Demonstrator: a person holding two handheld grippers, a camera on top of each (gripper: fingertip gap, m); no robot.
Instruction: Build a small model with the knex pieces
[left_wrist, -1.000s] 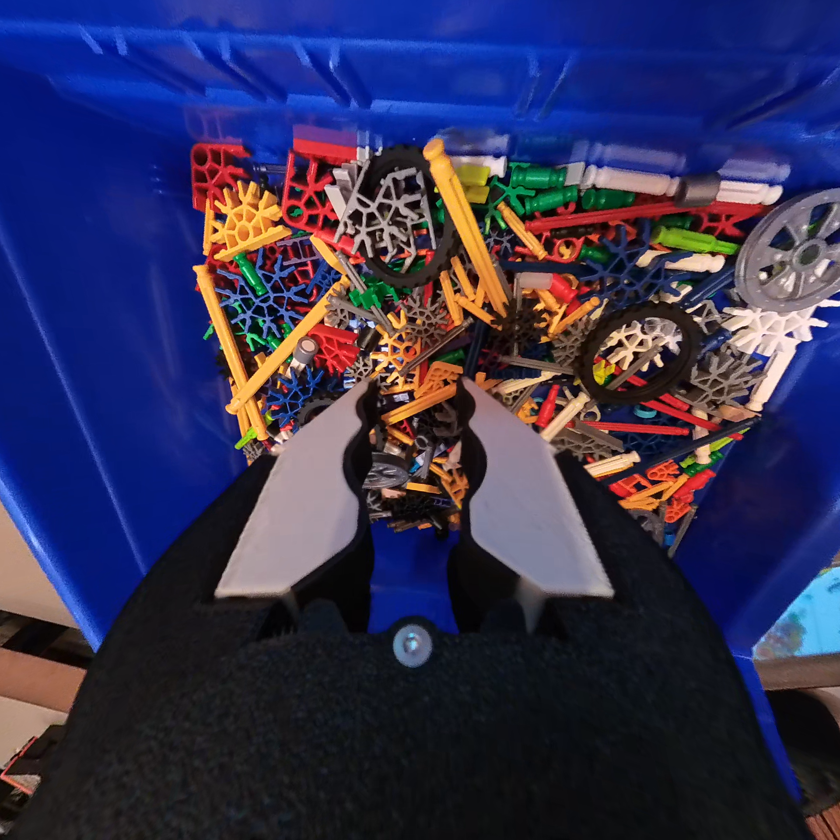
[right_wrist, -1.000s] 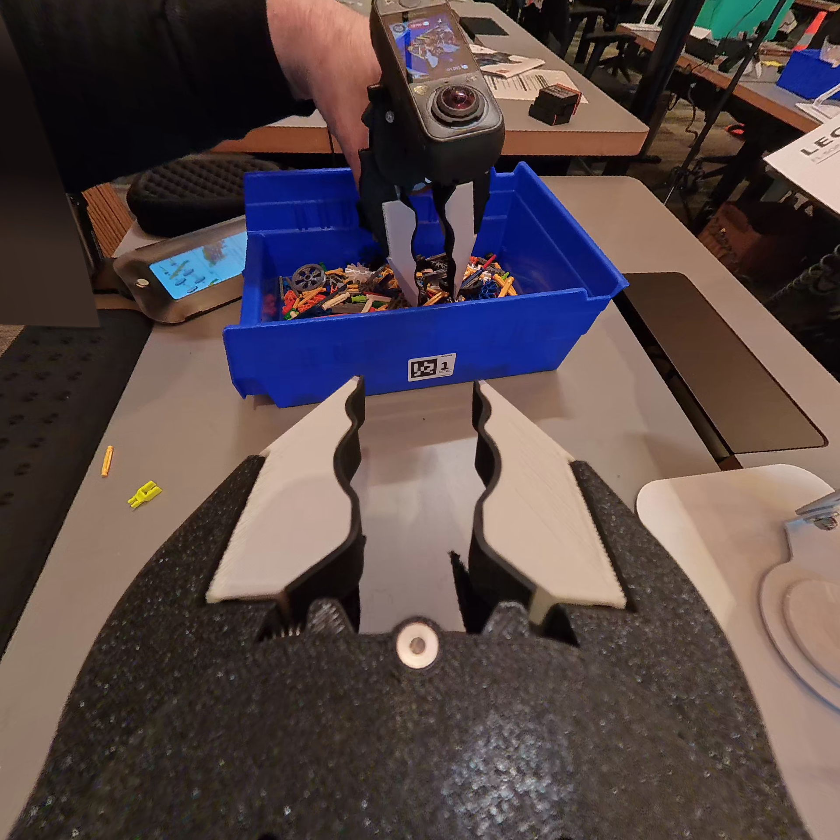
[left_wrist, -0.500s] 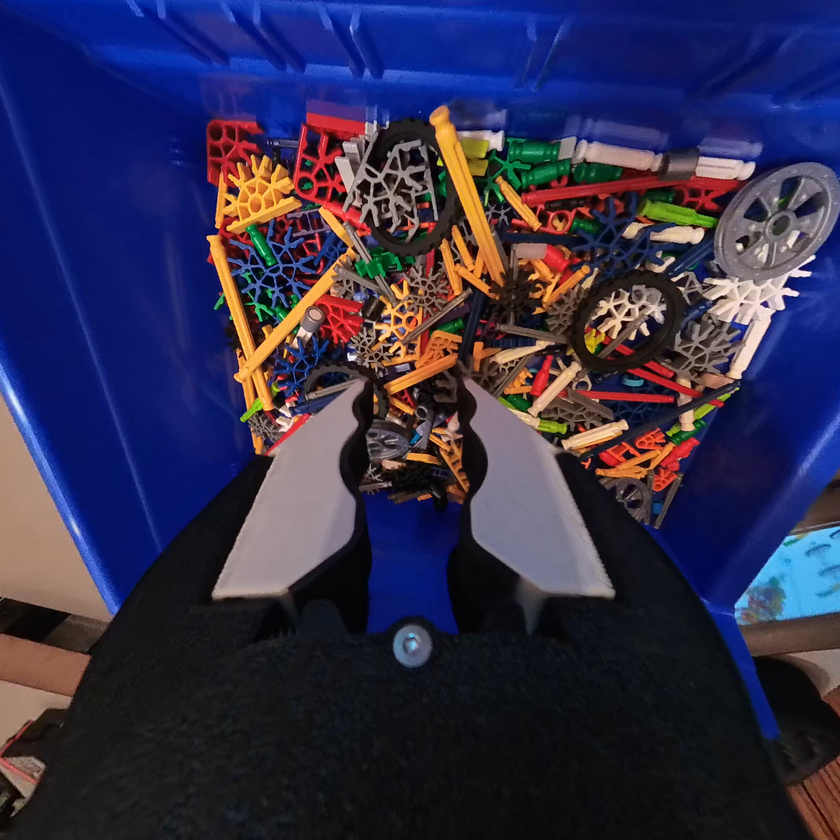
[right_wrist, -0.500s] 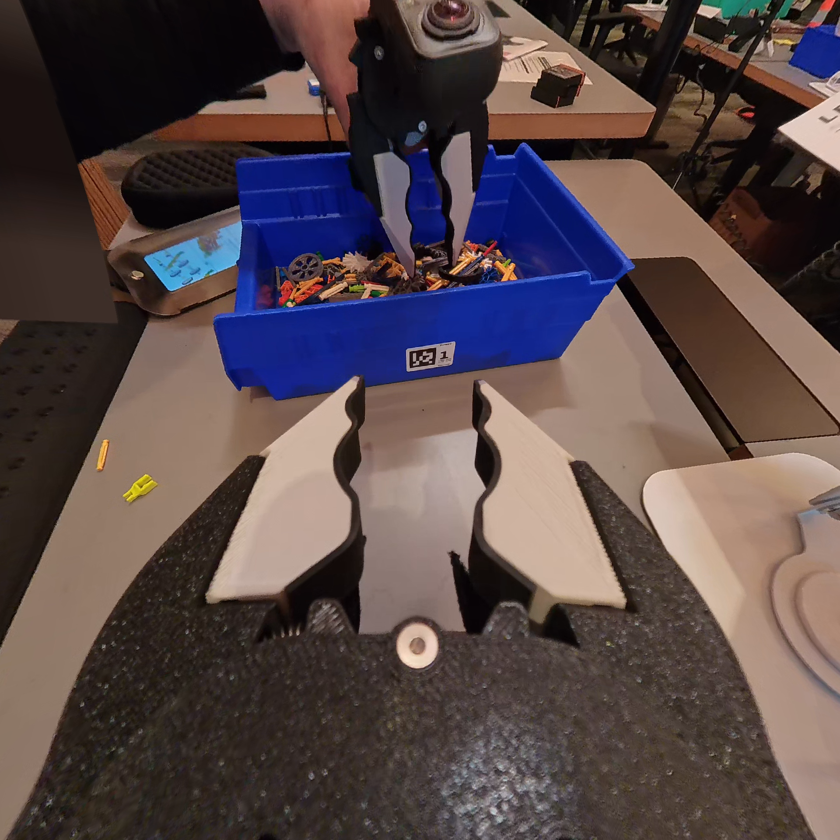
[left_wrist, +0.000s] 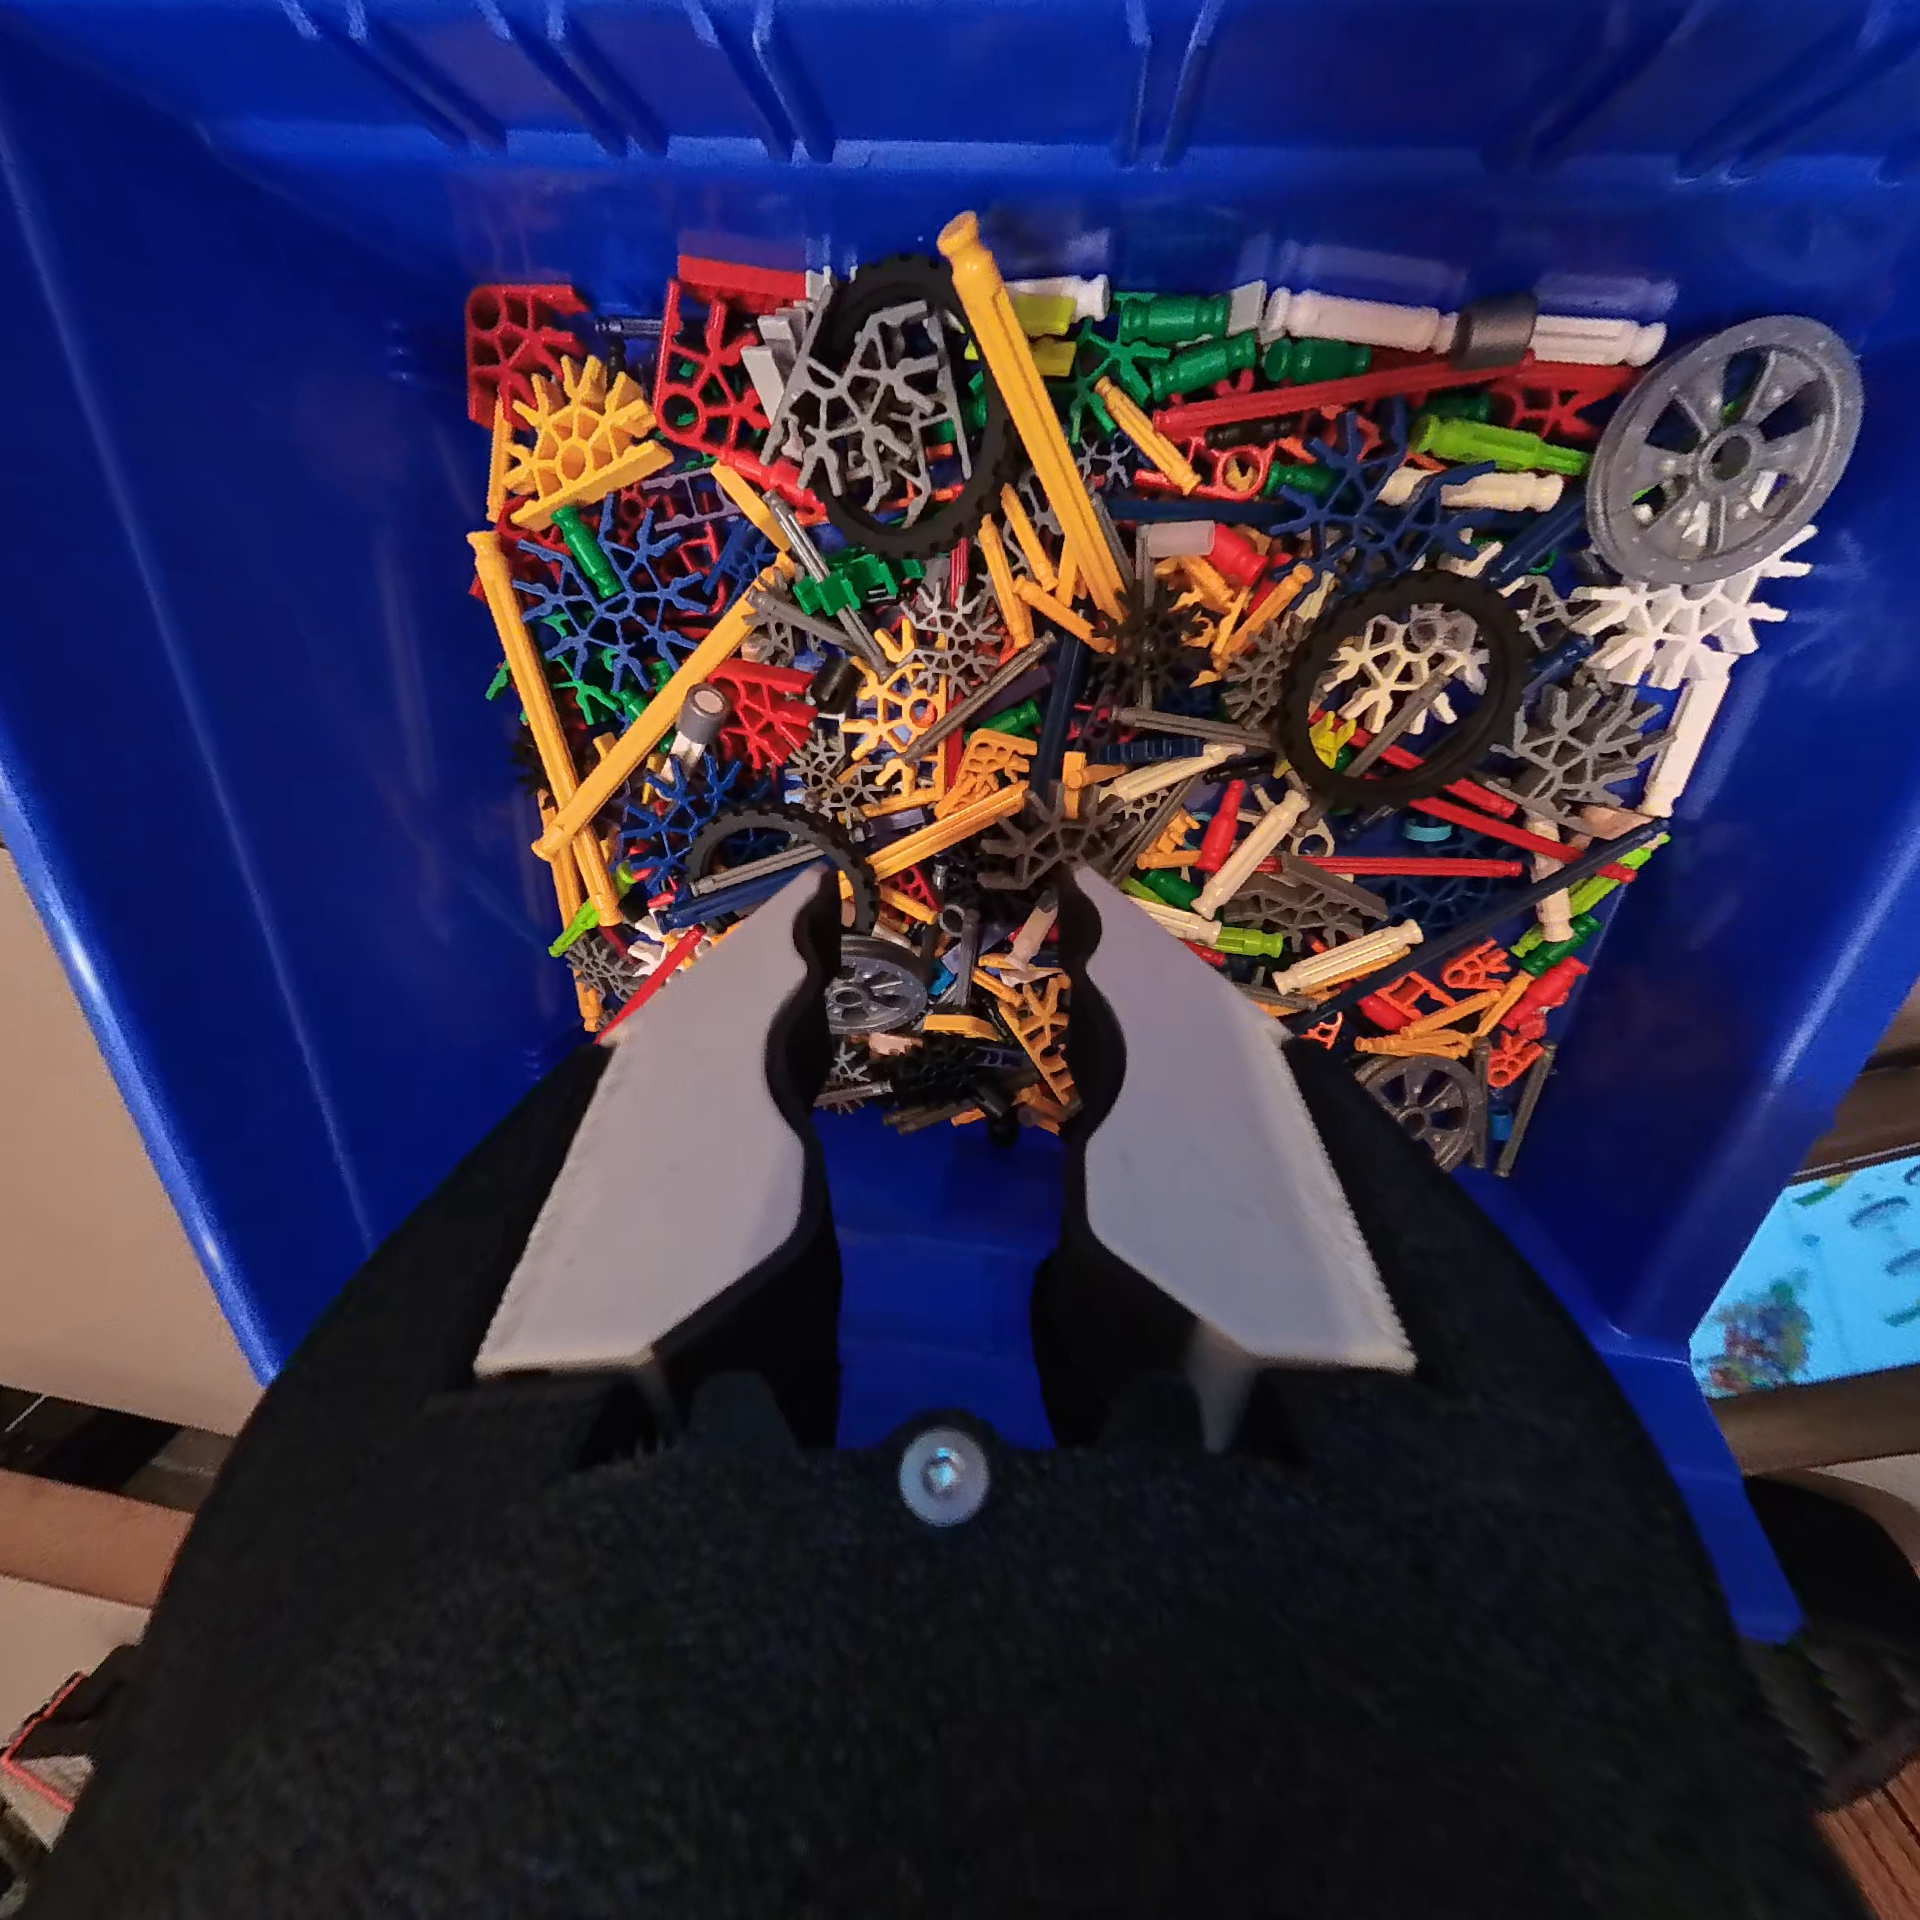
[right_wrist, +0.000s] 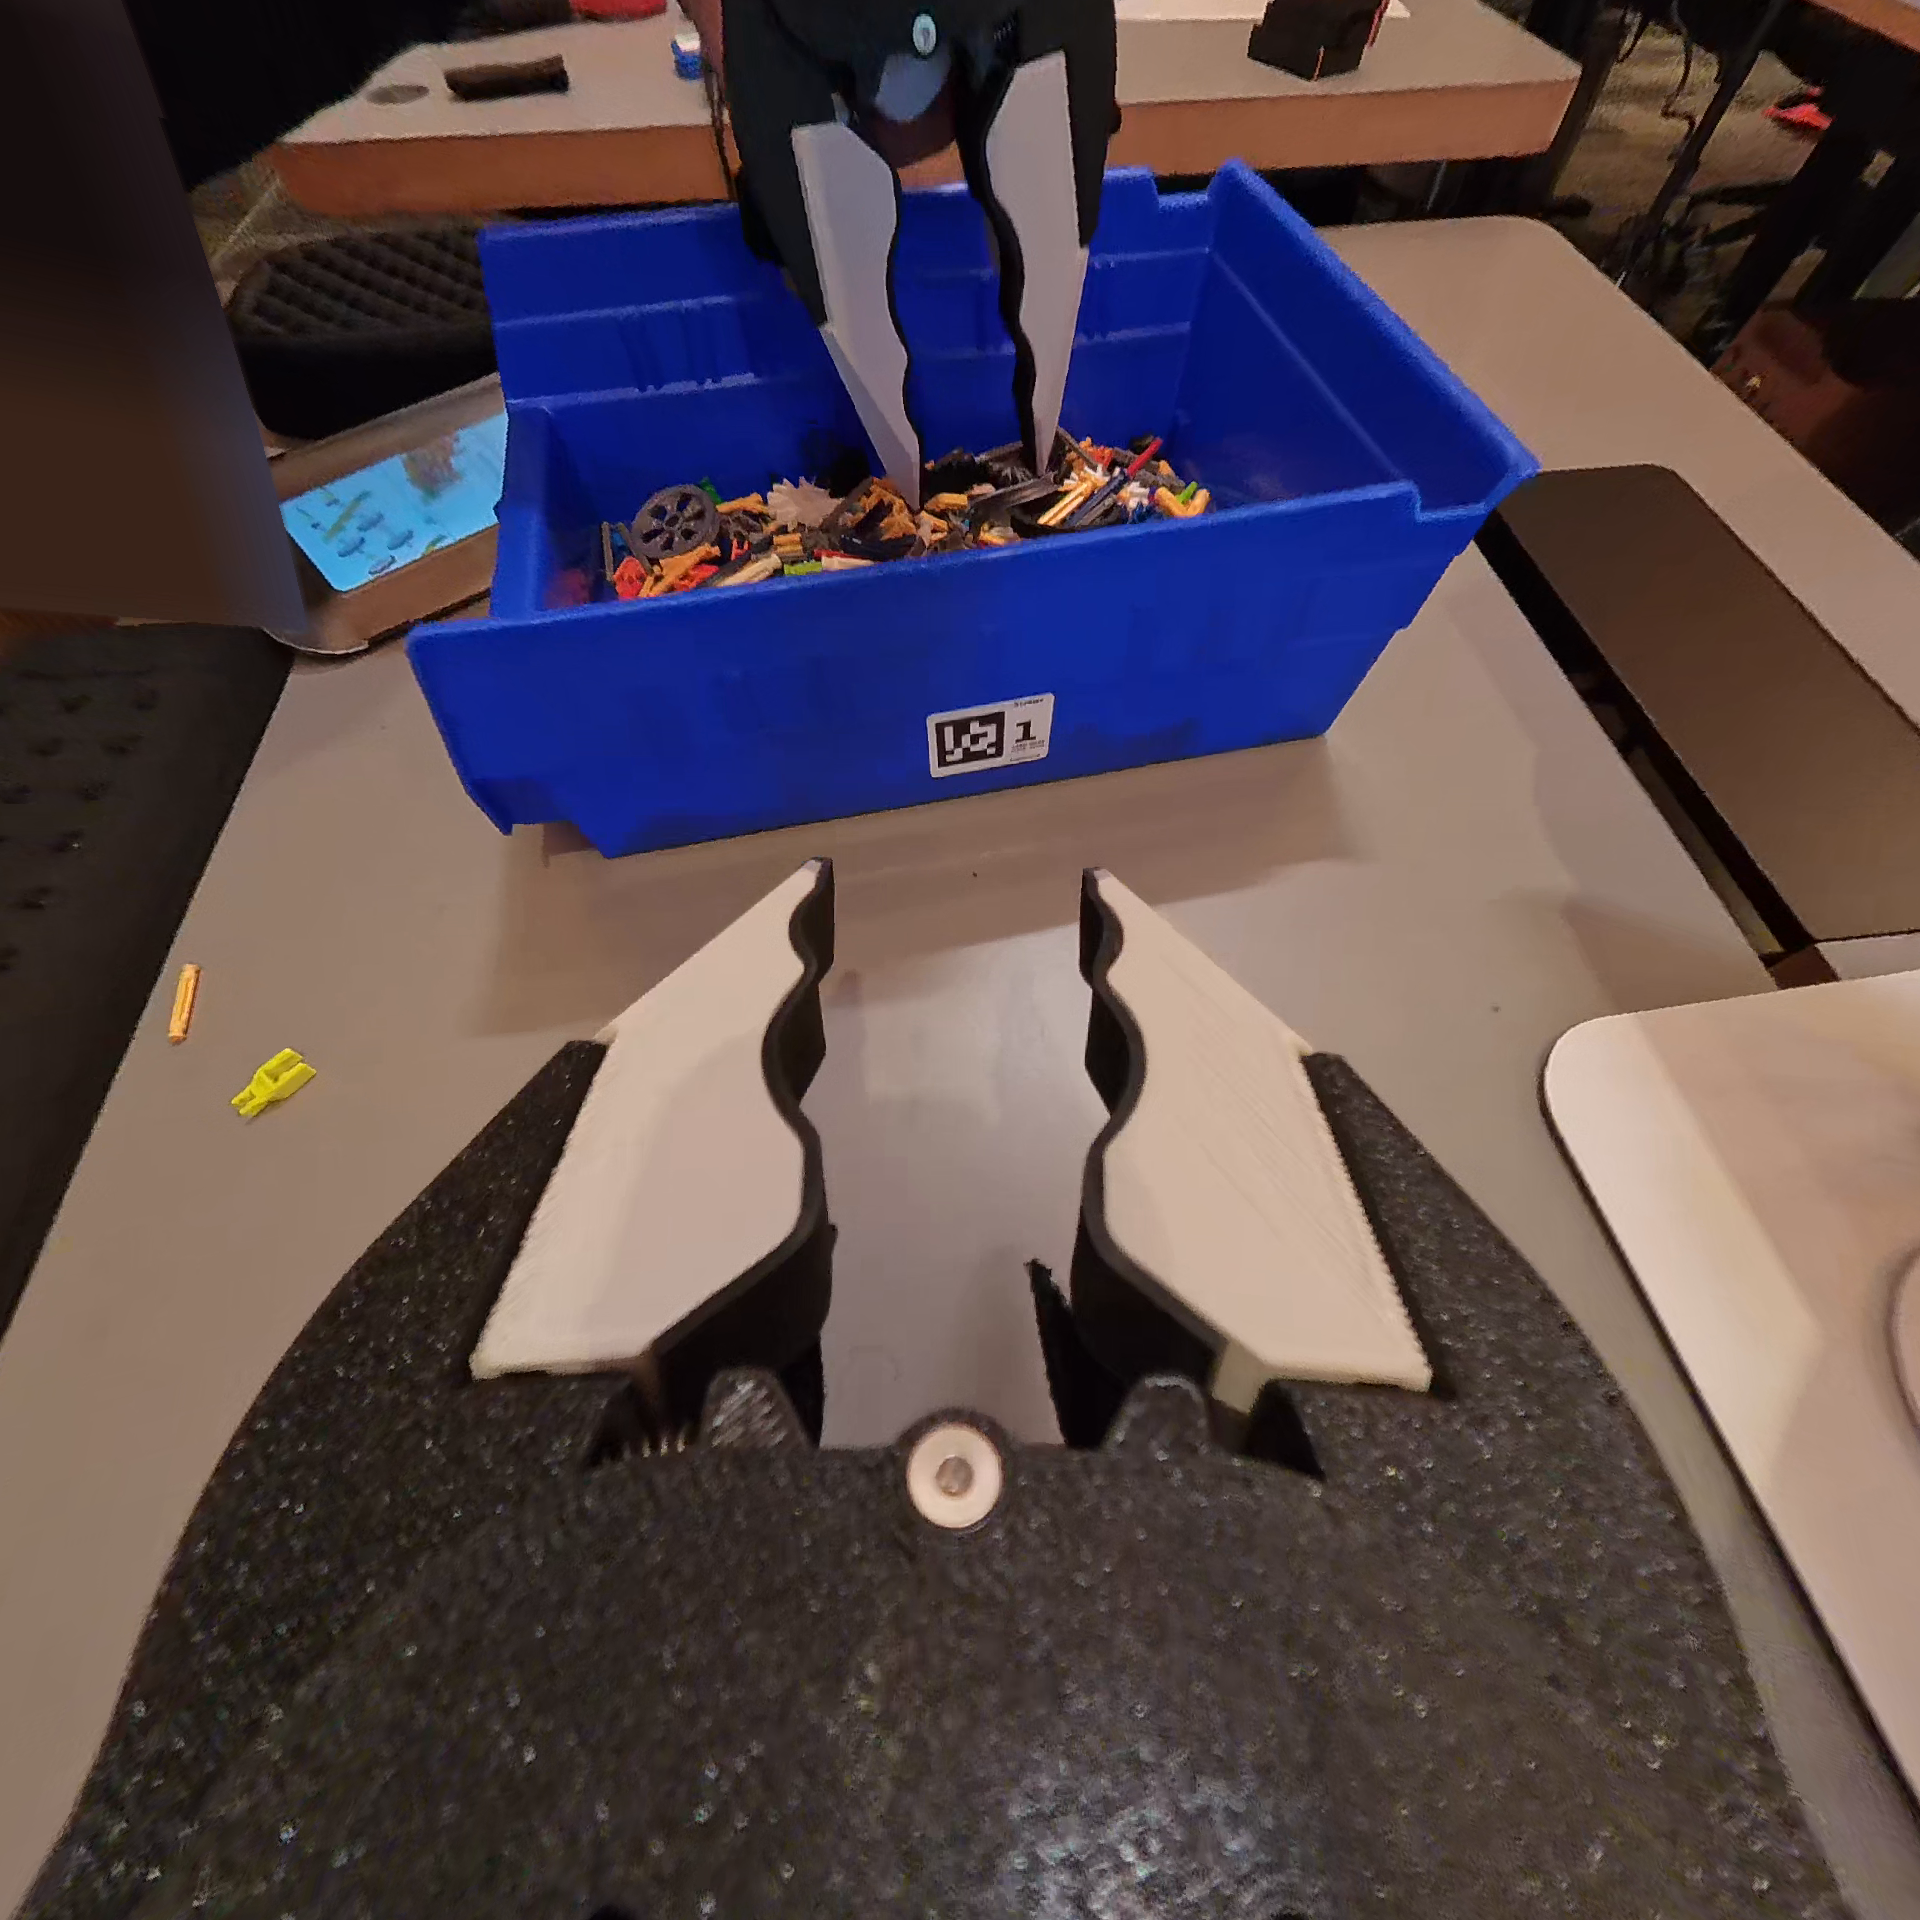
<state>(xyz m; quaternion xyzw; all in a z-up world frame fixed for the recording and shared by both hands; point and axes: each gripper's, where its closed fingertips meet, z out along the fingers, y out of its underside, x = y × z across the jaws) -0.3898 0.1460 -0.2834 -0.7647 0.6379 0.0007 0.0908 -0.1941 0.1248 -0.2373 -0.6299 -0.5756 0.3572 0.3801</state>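
A blue plastic bin (left_wrist: 260, 727) holds a heap of small coloured construction pieces (left_wrist: 1039, 675): rods, snowflake connectors, black tyres and grey wheels. My left gripper (left_wrist: 945, 883) is open and points down into the bin, its tips at the top of the heap beside a small grey wheel (left_wrist: 875, 995). It holds nothing. The right wrist view shows the same bin (right_wrist: 727, 717) and the left gripper (right_wrist: 977, 457) standing in it. My right gripper (right_wrist: 956, 873) is open and empty, over the grey table (right_wrist: 416, 935) just in front of the bin.
A yellow-green piece (right_wrist: 272, 1081) and a short orange rod (right_wrist: 183, 1002) lie loose on the table at the left. A white board (right_wrist: 1766, 1195) lies at the right. A metal tin with a picture lid (right_wrist: 405, 509) sits behind the bin's left corner. My right fingertips sit around 20 cm from my left ones.
My left gripper has risen a little out of the heap, still open. My right gripper has moved closer to the bin.
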